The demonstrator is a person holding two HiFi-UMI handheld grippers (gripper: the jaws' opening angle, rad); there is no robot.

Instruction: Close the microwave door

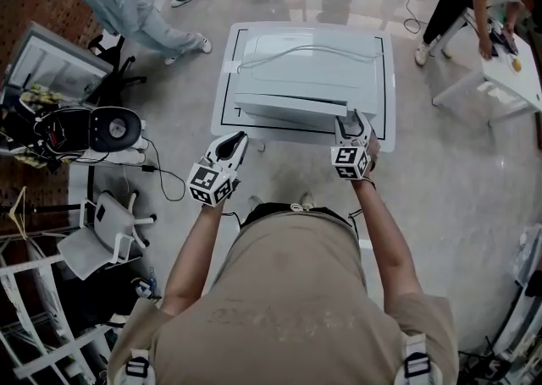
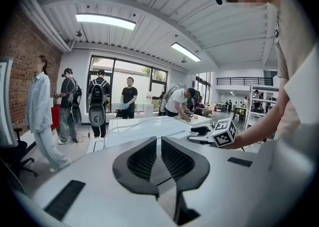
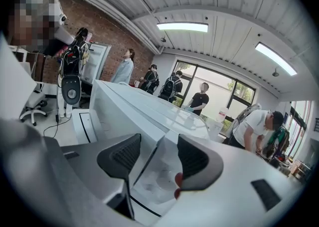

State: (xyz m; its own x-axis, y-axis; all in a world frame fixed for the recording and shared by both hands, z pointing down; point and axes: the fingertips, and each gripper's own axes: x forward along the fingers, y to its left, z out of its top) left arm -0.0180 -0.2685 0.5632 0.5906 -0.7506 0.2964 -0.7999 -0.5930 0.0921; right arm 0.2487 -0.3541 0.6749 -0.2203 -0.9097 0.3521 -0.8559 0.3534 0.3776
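A white microwave (image 1: 296,66) stands on a low white table (image 1: 385,125), with a white cable lying over its top. Its door (image 1: 288,109) faces me as a narrow front strip; I cannot tell whether it is fully closed. My right gripper (image 1: 351,125) is at the microwave's front right corner. In the right gripper view the jaws (image 3: 159,141) stand open around a vertical white edge of the door (image 3: 152,158) without pressing on it. My left gripper (image 1: 229,148) hovers off the table's front left, shut and empty (image 2: 159,141), pointing over the microwave (image 2: 139,126).
Several people stand beyond the table. One bends over another white table (image 1: 508,79) at the right. A white office chair (image 1: 114,222) and a black backpack rig (image 1: 93,129) crowd the left floor, with cables trailing there. A white rack (image 1: 34,324) fills the near left.
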